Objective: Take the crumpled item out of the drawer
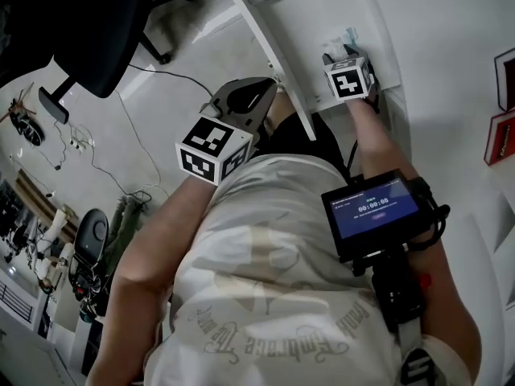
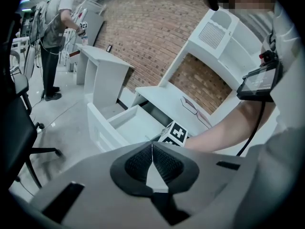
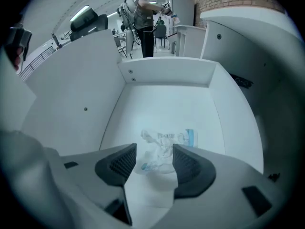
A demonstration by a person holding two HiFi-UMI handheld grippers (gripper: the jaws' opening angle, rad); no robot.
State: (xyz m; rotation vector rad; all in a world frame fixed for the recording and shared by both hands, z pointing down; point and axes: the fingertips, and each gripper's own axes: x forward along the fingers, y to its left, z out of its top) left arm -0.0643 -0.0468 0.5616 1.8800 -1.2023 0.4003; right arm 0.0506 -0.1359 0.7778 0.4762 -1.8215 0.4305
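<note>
The white drawer (image 3: 167,104) is pulled out, and a crumpled clear wrapper with blue print (image 3: 164,140) lies on its floor. My right gripper (image 3: 154,150) reaches down into the drawer with its jaws spread wide. The wrapper's near end lies between the two tips, and the pads stand apart from it. In the head view the right gripper (image 1: 344,55) is inside the drawer (image 1: 322,14), with a bit of the wrapper (image 1: 348,37) showing beyond it. My left gripper (image 2: 152,157) is shut with nothing in it and hangs just outside the drawer's front panel (image 1: 269,55).
A black office chair (image 1: 88,14) stands on the floor to the left, with cables (image 1: 72,147) near it. Red books (image 1: 502,135) lie at the right. A screen device (image 1: 374,207) hangs on the person's chest. Another person (image 2: 55,27) works at a far white desk.
</note>
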